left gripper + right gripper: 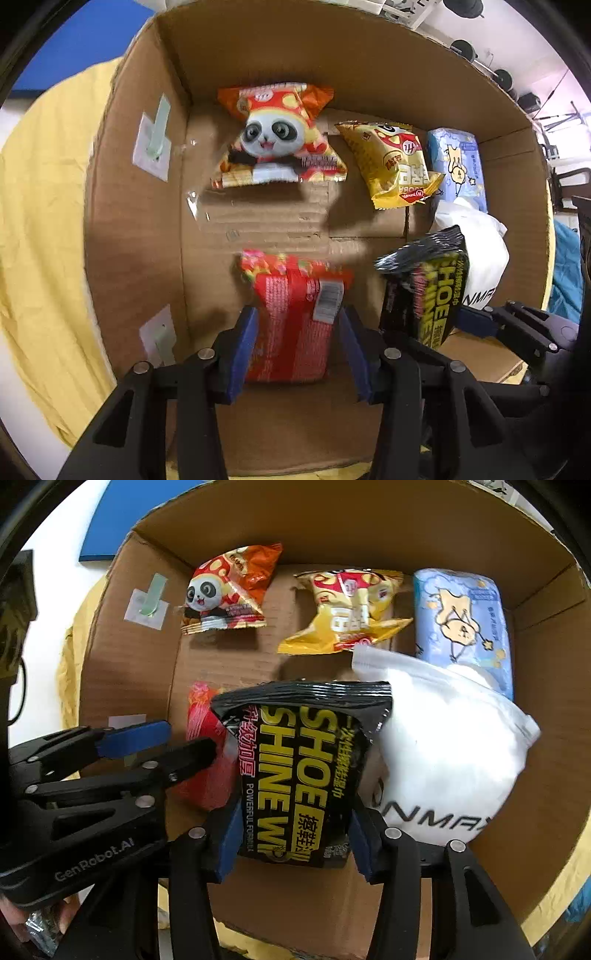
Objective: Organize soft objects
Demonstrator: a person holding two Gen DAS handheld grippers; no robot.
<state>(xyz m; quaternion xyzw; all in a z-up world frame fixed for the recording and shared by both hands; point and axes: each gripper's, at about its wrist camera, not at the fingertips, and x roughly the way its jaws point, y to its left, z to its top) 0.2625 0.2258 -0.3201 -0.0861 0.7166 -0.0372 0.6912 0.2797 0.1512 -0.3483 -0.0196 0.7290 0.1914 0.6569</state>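
Contents of the cardboard box [140, 221], taken as the landmark; both my grippers point down into it.

- Left gripper [299, 343]: jaws narrow, pads pressed on the red packet [295, 317], held low over the box floor near its left wall.
- Right gripper [295, 834]: jaws narrow around the black shoe-shine wipes pack [306, 768], beside the red packet; whether its pads still press, I cannot tell.
- Already lying flat along the box's far wall: panda snack bag [273, 144], yellow snack bag [395, 166], blue tissue pack [465, 627].
- White pouch [454, 746]: against the box's right wall, touching the wipes pack.

Progress, as I judge it: four items stowed in the box, two in my jaws, lowered but not set down. Releasing both looks to be what remains; no further items show outside the box.

Surface: the box sits on a yellow cloth [48, 206]. Room beyond the box's far rim: a blue panel [74, 48], pale walls, dark equipment, too small to name.
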